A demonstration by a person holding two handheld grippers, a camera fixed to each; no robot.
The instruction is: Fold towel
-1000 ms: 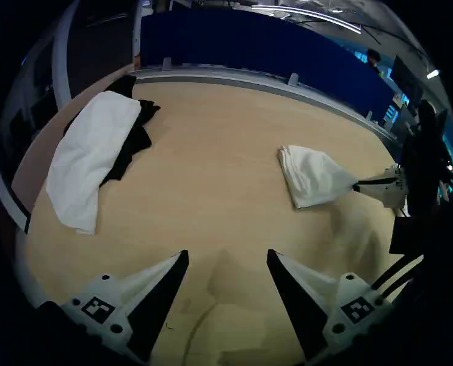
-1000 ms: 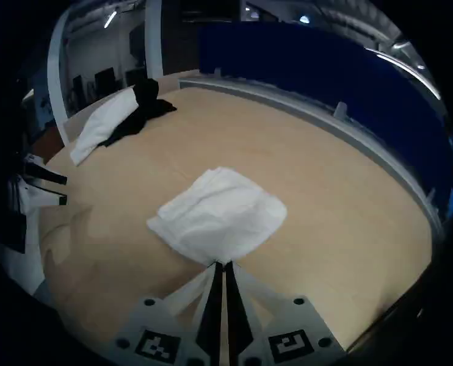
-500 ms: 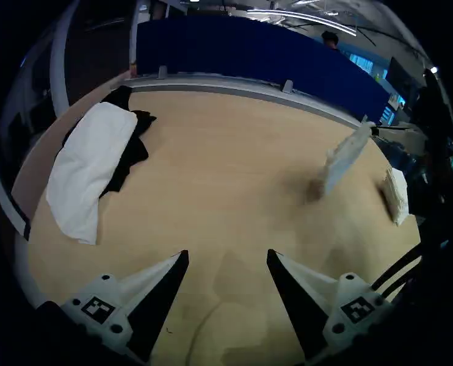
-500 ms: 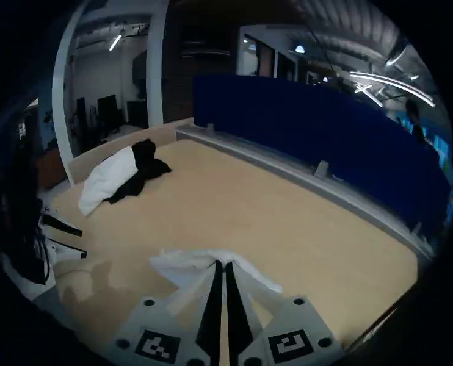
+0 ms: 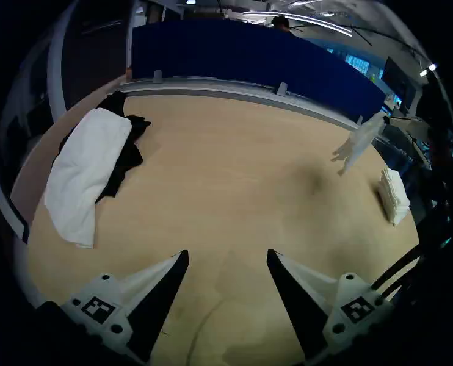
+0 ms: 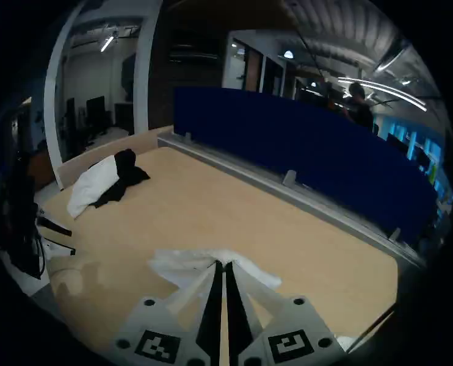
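Note:
My right gripper [image 6: 220, 265] is shut on a folded white towel [image 6: 184, 267], which hangs from its tips above the wooden table [image 6: 226, 207]. In the left gripper view that towel [image 5: 358, 140] dangles in the air at the right, held by the right gripper [image 5: 386, 119]. Below it, a stack of folded white towels [image 5: 392, 195] lies by the table's right edge. My left gripper [image 5: 226, 253] hovers open over the near part of the table [image 5: 226, 171], holding nothing. It also shows at the left of the right gripper view as the left gripper [image 6: 52, 235].
A loose white towel [image 5: 86, 171] lies over a black cloth [image 5: 129, 152] at the table's far left, seen again as the white towel [image 6: 92, 183] and black cloth [image 6: 121, 174]. A blue partition [image 5: 251, 55] with a grey rail runs along the back edge.
The right gripper lifted the folded towel off the table and carried it up and to the right, above the stack of towels. The left gripper stayed open and nearly still.

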